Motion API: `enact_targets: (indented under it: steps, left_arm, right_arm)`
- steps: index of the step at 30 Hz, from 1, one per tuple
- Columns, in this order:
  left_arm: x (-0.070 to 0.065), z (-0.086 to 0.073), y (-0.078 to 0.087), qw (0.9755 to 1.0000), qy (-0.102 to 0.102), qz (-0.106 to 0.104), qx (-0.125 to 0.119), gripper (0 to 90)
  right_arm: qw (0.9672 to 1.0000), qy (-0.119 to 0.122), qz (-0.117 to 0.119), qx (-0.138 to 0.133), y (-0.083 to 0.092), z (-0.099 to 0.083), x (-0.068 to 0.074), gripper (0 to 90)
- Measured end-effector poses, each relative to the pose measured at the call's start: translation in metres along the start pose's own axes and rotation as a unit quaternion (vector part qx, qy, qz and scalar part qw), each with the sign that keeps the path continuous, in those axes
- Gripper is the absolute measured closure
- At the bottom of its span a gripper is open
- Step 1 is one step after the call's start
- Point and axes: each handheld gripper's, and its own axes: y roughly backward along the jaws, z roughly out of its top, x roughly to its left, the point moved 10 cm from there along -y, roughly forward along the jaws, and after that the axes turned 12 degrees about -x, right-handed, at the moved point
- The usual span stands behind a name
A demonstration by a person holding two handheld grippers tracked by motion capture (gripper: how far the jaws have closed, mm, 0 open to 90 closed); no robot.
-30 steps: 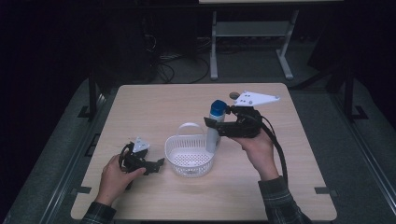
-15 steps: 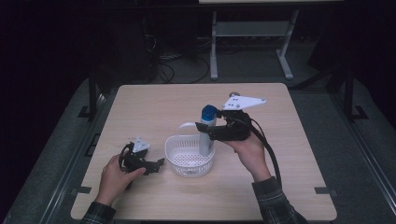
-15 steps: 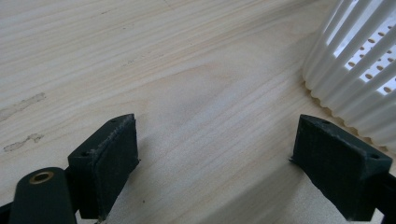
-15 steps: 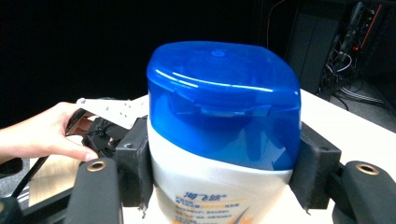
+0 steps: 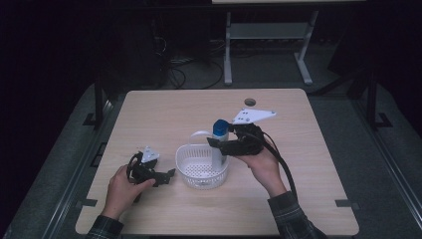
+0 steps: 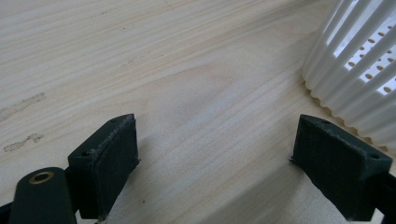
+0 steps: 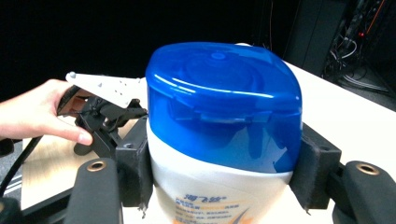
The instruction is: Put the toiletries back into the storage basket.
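- Bottle [image 5: 219, 144]: white body, blue cap [image 7: 224, 100]; long axis upright, lower end inside the basket's right side. Whether its base touches the basket floor cannot be told.
- Right gripper [image 5: 222, 144]: jaws closed on the bottle just below the cap, one pad on each flank, approaching from the bottle's right; a grey plate sits on top of it.
- Basket [image 5: 191, 154]: white, perforated, with a raised handle; it stands at table centre, directly beneath the held bottle.
- Left gripper [image 5: 166, 175]: jaws spread wide, holding nothing, low on the table [image 5: 164, 109] just left of the basket wall [image 6: 348, 70].
- Judgement: the next move depends on the vertical line between bottle and basket; the right hand is the nearer one.
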Motion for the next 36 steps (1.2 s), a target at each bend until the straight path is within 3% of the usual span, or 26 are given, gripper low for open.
enact_targets:
  steps: [36]
  left_arm:
    - [0.000, 0.000, 0.000, 1.0000, 0.000, 0.000, -0.001, 13.2]
  right_arm:
    - [0.9983, 0.011, 0.001, 0.058, -0.020, -0.049, 0.002, 34.4]
